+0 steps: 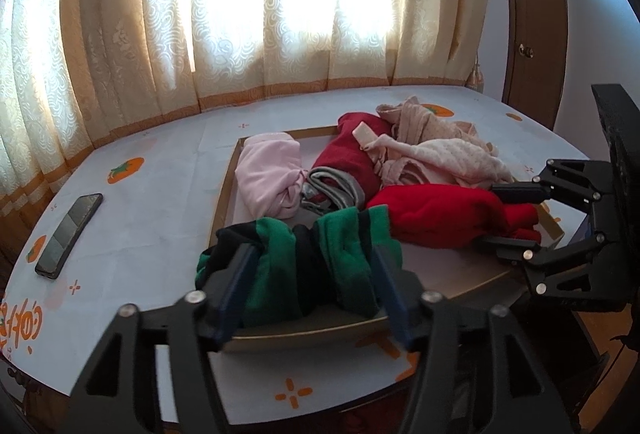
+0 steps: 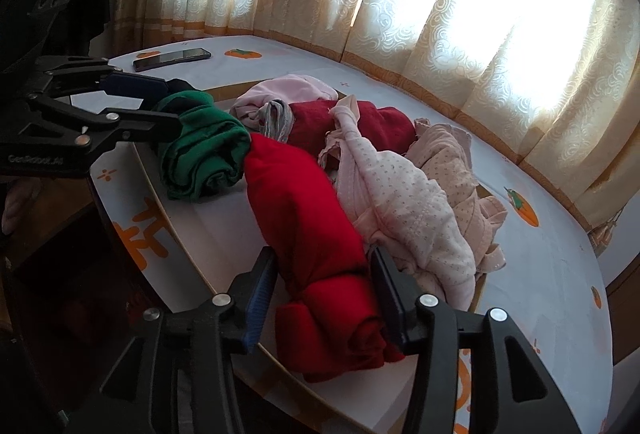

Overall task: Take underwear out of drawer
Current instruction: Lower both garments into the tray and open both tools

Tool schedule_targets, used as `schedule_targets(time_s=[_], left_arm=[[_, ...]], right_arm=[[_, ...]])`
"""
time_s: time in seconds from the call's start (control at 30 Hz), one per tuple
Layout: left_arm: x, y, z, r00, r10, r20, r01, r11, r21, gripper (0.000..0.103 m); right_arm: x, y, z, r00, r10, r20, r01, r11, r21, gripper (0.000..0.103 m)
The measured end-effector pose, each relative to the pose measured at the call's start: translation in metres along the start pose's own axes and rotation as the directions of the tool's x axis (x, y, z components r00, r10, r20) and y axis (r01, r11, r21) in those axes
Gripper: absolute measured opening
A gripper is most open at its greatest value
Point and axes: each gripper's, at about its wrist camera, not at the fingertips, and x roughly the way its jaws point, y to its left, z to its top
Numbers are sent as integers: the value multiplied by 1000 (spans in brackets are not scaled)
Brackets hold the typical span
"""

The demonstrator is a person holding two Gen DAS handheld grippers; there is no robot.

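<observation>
Left wrist view: left tongs [image 1: 316, 286] are seen spread around the green roll [image 1: 304, 258] at the drawer's [image 1: 224, 193] near edge, pads apparently clear of it. A phone [image 1: 69, 236] lies left of the drawer.

Right wrist view: right tongs [image 2: 322, 298] are set apart around the red roll [image 2: 312, 234] in the drawer, grip not confirmed; pink underwear [image 2: 408, 209] is piled right of it.

Daylight is blazing through the cream patterned curtains [image 1: 256, 13], blowing out the upper frame; fisheye edges are bending and darkening, foreground staying dim.
</observation>
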Motion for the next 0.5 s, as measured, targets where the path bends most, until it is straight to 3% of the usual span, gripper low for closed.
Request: schedule_targets(time_s=[0.07,0.5], left_arm=[[-4,-2,-1,1000,2,9,-2,1000,7,64],[-46,-18,-15,998,-28,54,28,1000,5,75]], right_arm=[[-2,-1,-1,1000,-7,4,7,1000,2,57],[-46,9,-16,998,-4,68,1,999,34,58]])
